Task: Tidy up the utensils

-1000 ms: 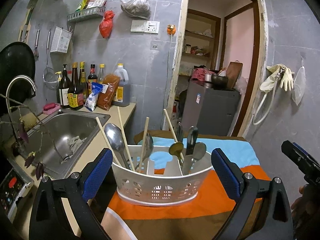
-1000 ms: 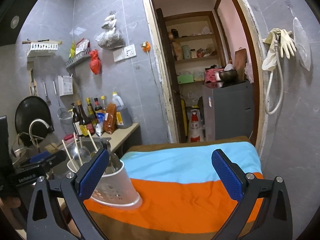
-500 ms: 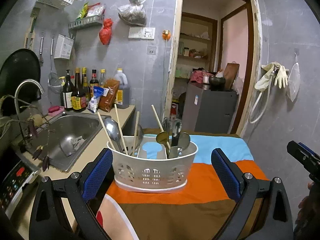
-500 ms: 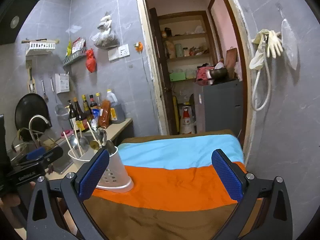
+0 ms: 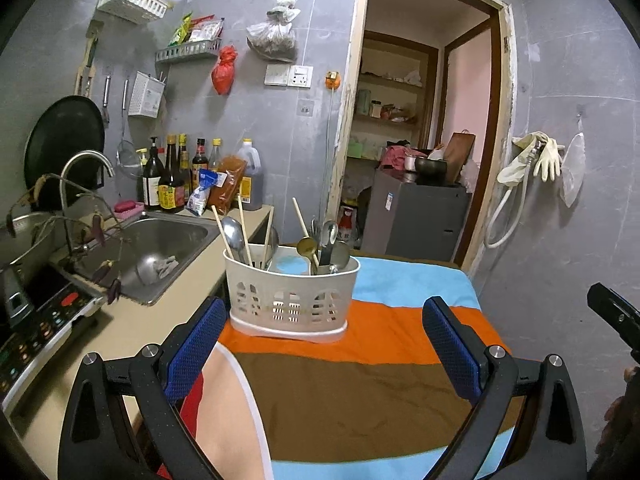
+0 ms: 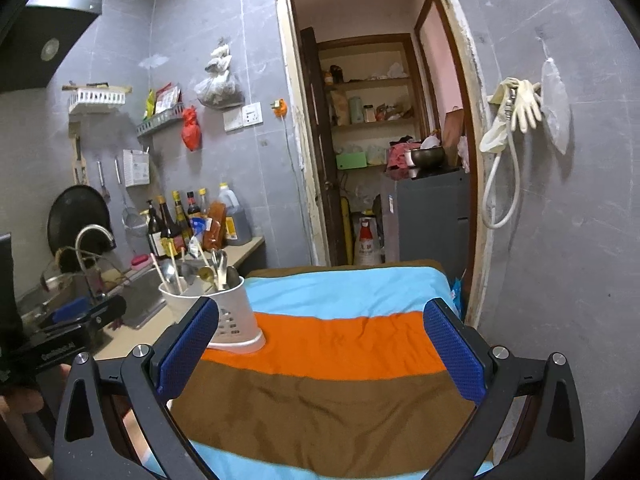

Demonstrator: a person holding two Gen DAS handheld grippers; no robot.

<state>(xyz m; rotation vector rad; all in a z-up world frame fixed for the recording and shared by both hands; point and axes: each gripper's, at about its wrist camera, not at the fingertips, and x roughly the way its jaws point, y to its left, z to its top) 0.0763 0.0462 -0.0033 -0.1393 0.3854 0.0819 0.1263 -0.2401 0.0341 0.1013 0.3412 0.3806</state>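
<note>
White plastic caddy stands centre frame in the left view, on the orange band of the striped cloth, with spoons and chopsticks upright in its compartments. You look to be at the end of the sorting, since no loose utensil shows on the cloth. Your left gripper is spread wide and empty, short of the caddy; your right gripper is likewise wide and empty, the caddy at its lower left. Next, check for strays. Left of frame, the sink and bottles sit near; nothing blocks you.
</note>
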